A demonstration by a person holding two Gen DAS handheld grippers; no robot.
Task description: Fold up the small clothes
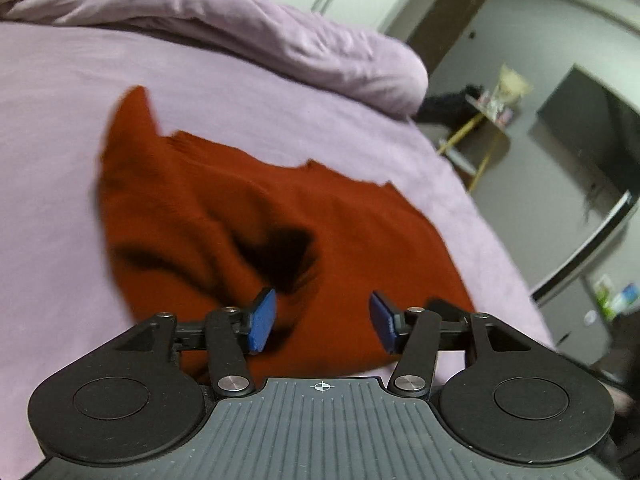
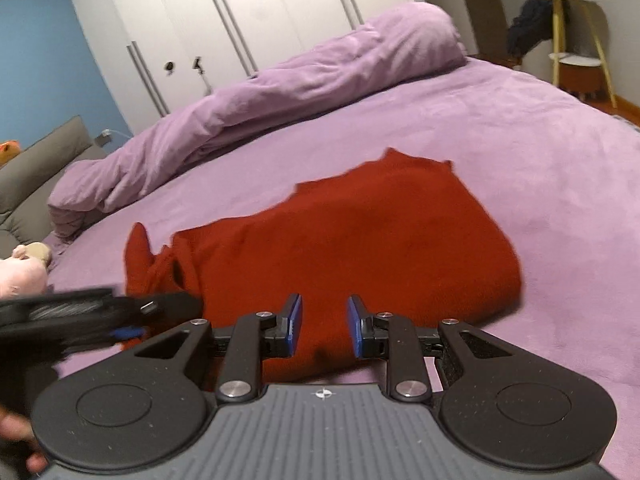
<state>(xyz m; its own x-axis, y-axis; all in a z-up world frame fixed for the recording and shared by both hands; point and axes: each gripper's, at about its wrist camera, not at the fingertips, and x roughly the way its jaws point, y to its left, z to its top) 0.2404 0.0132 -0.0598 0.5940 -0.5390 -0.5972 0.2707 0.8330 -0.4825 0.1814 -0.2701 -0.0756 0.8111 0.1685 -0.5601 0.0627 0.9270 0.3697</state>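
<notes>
A rust-red knitted garment (image 1: pixel 248 216) lies rumpled on the lilac bed cover (image 1: pixel 60 120), with a sleeve tip sticking up at its far left. In the right wrist view the same garment (image 2: pixel 360 240) looks like a broad folded slab, with that sleeve (image 2: pixel 138 256) at its left end. My left gripper (image 1: pixel 324 320) hovers over the garment's near edge, its blue pads (image 1: pixel 264 320) wide apart and nothing between them. My right gripper (image 2: pixel 325 325) is at the near edge too, its pads a narrow gap apart with cloth showing below, not pinched. The left tool's black body (image 2: pixel 80 312) shows blurred at the left.
A rolled lilac duvet (image 2: pixel 260 88) lies along the far side of the bed before white wardrobe doors (image 2: pixel 240 12). A grey cushion (image 2: pixel 36 164) and a pink soft toy (image 2: pixel 20 276) are at the left. A yellow-legged side table (image 2: pixel 576 40) and a dark screen (image 1: pixel 592 148) stand beyond the bed edge.
</notes>
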